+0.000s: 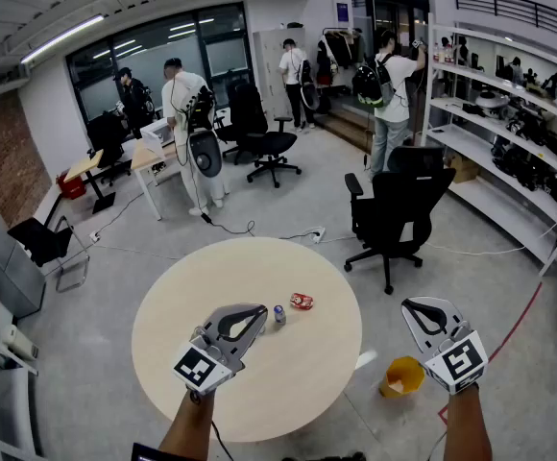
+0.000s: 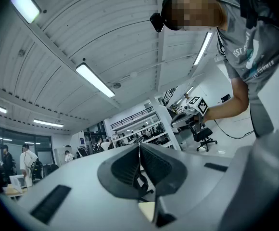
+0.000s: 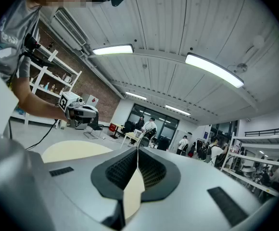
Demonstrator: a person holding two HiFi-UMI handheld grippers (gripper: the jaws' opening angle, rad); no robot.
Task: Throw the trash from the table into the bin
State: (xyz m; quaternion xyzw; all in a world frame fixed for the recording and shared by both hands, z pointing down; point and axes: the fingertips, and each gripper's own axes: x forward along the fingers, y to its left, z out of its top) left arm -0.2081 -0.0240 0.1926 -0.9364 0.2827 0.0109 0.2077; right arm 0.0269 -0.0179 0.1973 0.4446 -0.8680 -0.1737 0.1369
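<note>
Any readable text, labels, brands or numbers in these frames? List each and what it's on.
No text reads clearly.
Shirt print: letters visible, too distorted to read.
Can: label too small.
Red wrapper: print too small.
Blue wall sign: too small.
Marker cube: square pattern only, no letters.

We're in a grey printed T-shirt, short sleeves, with a black camera on the head. Left tongs and right tongs: light grey shells, dark ribbed pads, a black-and-white marker cube each. Black cable off the right one.
</note>
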